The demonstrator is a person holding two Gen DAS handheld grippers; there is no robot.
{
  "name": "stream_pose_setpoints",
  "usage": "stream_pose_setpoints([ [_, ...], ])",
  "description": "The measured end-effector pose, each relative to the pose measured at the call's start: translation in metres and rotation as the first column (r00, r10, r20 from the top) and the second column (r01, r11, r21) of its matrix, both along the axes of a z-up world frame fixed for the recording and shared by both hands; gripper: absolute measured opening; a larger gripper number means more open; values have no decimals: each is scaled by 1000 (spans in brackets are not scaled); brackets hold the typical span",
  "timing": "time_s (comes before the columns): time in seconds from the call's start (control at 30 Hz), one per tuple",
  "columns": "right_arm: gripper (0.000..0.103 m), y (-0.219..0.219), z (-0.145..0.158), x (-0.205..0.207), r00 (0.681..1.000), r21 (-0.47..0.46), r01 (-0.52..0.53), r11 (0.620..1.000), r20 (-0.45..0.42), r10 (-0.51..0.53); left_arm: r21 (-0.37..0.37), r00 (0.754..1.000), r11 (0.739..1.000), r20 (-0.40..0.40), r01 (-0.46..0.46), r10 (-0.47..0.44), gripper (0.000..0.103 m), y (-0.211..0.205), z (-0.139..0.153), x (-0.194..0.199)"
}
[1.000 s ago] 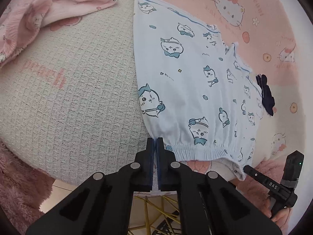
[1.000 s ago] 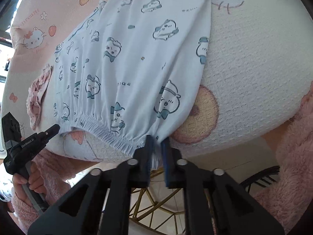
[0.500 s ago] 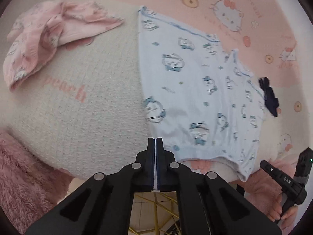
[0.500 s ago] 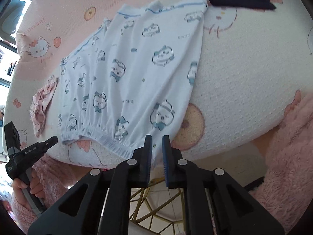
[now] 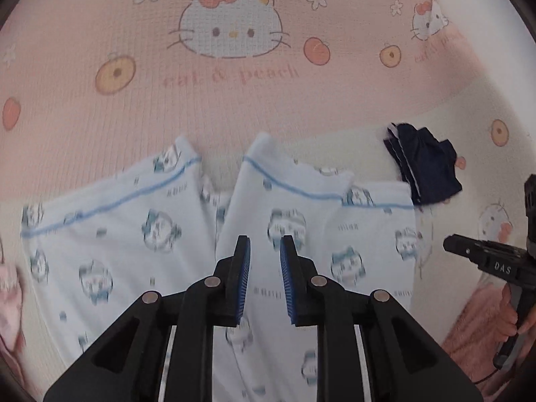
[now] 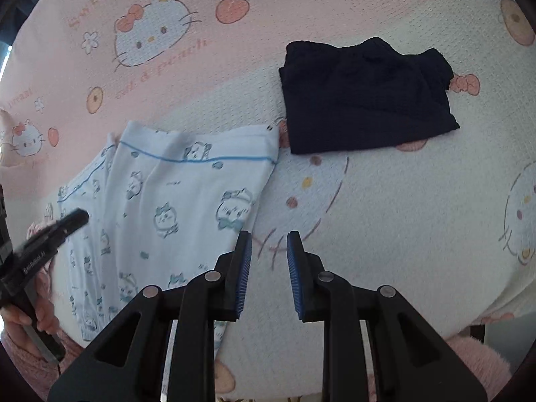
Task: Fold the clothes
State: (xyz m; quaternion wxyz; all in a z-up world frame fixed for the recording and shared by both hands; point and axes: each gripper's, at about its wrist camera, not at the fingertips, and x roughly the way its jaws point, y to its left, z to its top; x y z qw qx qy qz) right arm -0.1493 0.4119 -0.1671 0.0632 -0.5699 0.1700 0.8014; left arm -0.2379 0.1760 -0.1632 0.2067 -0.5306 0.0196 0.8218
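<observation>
Nearest us, our left gripper (image 5: 264,258) hangs over the pale blue printed pyjama bottoms (image 5: 140,234), fingers apart and opening, nothing between them; our right gripper (image 6: 268,254) opens too, empty, beside the garment's edge over the bed cover (image 6: 385,217). The pyjama bottoms lie spread, cuffs farthest from us. We judge a one-layer pinch could drag the cloth askew. Beyond lies a folded navy garment (image 6: 365,97) on the pink-and-cream cat-print cover; the room is barely visible.
</observation>
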Motion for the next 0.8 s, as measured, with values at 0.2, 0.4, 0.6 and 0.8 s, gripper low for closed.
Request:
stream_pose_setpoints([
  [0.2,22,24,-27,-29,999,-8,31,1000,15,-31,-57,998,997,-25,57,-58,43,31,-18,-71],
  [0.4,22,39,-38,-41,998,-115,59,992,27,-56,-93,993,991,-49,100,-105,4,38,-36,-83],
  [0.6,33,36,-28,-62,999,-83,-24,996,24,26,-45,999,999,-41,-20,18,4,-1,-38,-90],
  [0.8,37,21,-40,-77,995,-98,-90,991,43,95,-81,999,996,-30,-26,24,4,-8,-49,-94],
])
